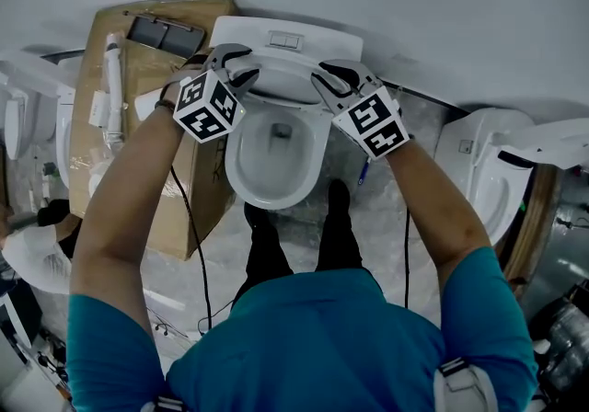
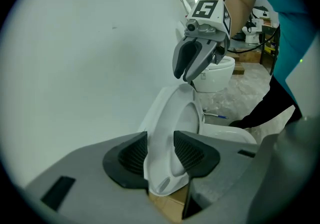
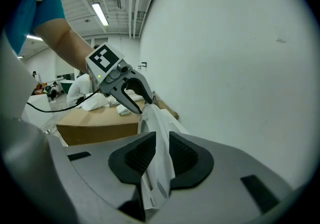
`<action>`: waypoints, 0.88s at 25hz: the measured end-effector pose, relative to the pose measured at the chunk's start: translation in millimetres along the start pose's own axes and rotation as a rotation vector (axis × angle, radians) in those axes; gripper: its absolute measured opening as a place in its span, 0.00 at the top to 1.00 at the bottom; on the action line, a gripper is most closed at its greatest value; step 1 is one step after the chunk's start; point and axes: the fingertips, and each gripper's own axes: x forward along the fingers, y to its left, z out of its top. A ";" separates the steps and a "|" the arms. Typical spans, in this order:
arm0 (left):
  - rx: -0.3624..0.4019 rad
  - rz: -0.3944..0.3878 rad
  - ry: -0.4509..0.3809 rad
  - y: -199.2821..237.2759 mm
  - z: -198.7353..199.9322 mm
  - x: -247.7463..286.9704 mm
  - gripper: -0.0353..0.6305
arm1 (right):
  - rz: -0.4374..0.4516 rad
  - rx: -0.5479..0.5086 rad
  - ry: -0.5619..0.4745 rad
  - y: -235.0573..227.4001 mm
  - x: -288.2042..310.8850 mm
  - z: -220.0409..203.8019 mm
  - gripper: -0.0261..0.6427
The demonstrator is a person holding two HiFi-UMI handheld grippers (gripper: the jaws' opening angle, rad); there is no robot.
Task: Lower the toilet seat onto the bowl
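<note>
Cardboard box (image 1: 152,79) stood on the floor just left of the toilet. Left gripper (image 1: 241,65) was at the left side of the raised toilet seat (image 1: 279,81). Its jaws were apart with the seat's rim between the pads, not plainly pinched. Seat stood upright at the back edge of the bowl (image 1: 241,171), against the tank (image 1: 317,36). Right gripper (image 1: 333,79) was at the seat's right side, jaws narrowly apart, the thin rim between them. Second toilet (image 1: 479,171) stood further right.
</note>
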 end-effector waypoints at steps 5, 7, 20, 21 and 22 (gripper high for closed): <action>0.005 0.024 -0.003 3.5 0.9 4.0 0.71 | -0.001 -0.030 0.017 3.2 10.1 -8.5 0.88; 0.013 0.028 -0.003 2.8 1.1 3.6 0.71 | -0.002 -0.031 0.018 4.7 11.1 -11.3 0.88; 0.035 0.029 -0.001 -7.4 0.3 -3.1 0.71 | -0.008 -0.060 0.029 5.4 10.9 -12.7 0.88; 0.041 0.023 0.002 -9.0 0.0 -4.1 0.71 | -0.003 -0.061 0.031 7.1 10.0 -13.1 0.88; 0.048 0.015 0.004 -10.8 -0.3 -5.4 0.71 | 0.006 -0.062 0.033 8.9 9.0 -13.4 0.88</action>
